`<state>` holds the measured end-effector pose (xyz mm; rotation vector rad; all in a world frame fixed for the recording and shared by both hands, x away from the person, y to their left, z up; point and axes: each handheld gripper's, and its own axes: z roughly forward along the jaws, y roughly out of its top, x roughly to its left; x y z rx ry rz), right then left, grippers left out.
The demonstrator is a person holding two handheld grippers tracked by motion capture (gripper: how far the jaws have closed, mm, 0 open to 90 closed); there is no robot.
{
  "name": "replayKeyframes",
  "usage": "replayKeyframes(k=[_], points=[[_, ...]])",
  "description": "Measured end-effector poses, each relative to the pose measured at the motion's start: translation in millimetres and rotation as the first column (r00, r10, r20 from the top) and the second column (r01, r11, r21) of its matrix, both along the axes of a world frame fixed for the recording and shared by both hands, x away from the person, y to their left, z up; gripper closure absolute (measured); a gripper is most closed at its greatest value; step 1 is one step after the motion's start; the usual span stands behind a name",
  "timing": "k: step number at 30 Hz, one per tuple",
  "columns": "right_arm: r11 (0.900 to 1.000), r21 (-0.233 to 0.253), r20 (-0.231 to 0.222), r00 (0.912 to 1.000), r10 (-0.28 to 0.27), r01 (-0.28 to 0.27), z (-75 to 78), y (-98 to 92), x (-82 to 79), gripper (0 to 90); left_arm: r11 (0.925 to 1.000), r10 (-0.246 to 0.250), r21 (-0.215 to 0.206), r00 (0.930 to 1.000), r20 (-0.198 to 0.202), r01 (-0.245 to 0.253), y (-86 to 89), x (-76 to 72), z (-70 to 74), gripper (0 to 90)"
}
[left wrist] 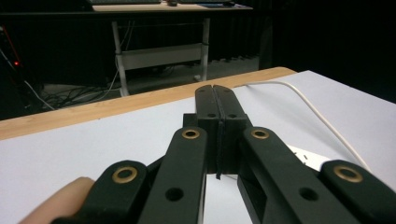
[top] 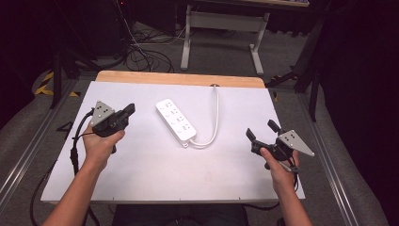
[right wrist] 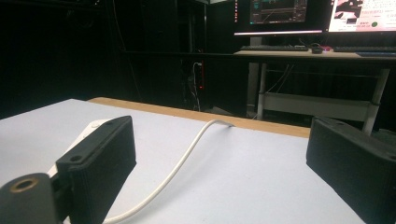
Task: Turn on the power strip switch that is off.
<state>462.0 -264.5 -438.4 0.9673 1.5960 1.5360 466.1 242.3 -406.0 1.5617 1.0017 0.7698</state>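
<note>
Between the clenched left hand-held gripper (top: 126, 113) and the released right hand-held gripper (top: 262, 130), a white power strip (top: 175, 120) lies diagonally mid-surface, slightly nearer the left.

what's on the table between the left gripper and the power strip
Nothing: in the high view, the stretch between the left gripper and the white power strip is bare white table.

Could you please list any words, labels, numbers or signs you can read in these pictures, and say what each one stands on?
No text can be read.
Monitor at the right: lines of print on a light window, too blurred to read.
Monitor at the left: small coloured marks, too small to read.
Power strip: only sockets show; no legible label.
</note>
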Motion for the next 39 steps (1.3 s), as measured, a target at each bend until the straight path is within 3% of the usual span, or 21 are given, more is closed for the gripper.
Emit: replayKeyframes(k=[21, 34, 39], points=[[1.000, 0.005, 0.005, 1.0000, 0.005, -0.005, 1.1, 0.6, -0.6, 8.7, 0.9971, 0.075, 0.010, 0.9950, 0.066, -0.076, 12.6, -26.4, 2.1, 87.0], [1.000, 0.003, 0.006, 1.0000, 0.007, -0.007, 1.2, 0.1, -0.1, 8.7, 0.9927, 0.120, -0.023, 0.9893, 0.082, -0.119, 17.5, -36.0, 1.2, 76.5], [1.000, 0.004, 0.005, 0.9999, 0.010, -0.010, 1.3, 1.0, -0.1, 8.7, 0.9900, 0.134, -0.056, 0.9884, 0.072, -0.130, 20.9, -38.4, 1.8, 71.7]])
